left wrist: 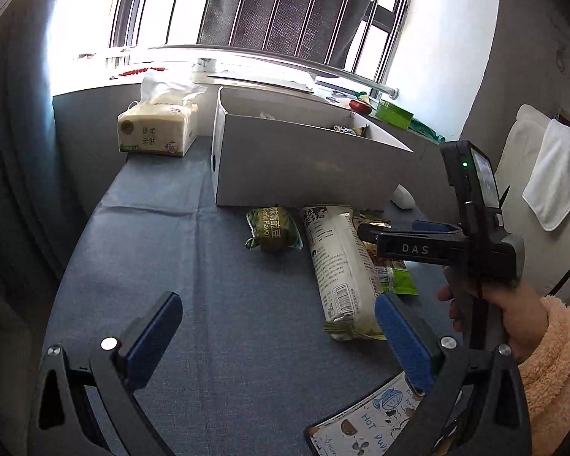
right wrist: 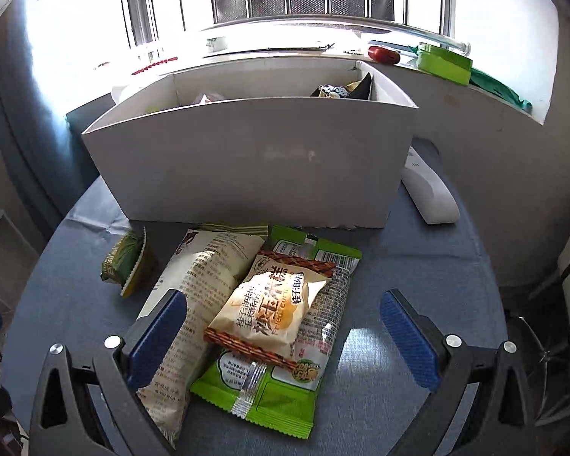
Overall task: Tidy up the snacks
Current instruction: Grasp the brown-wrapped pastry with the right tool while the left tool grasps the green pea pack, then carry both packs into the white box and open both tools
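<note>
A white cardboard box (right wrist: 247, 174) stands on the blue cloth with a few snack packets inside; it also shows in the left wrist view (left wrist: 296, 159). In front of it lie a long white packet (right wrist: 193, 296), a small corn-cake packet (right wrist: 273, 307) on top of a green packet (right wrist: 285, 380), and a small green pea packet (right wrist: 127, 262). My right gripper (right wrist: 281, 326) is open just above the corn-cake packet, empty. My left gripper (left wrist: 277, 326) is open and empty over bare cloth, left of the long white packet (left wrist: 342, 266) and the pea packet (left wrist: 271, 228).
A tissue pack (left wrist: 157, 129) stands left of the box. A white remote-like object (right wrist: 429, 190) lies to the box's right. The windowsill behind holds a red item (right wrist: 383, 55) and a green box (right wrist: 442, 62). A printed card (left wrist: 364, 418) lies near my left gripper.
</note>
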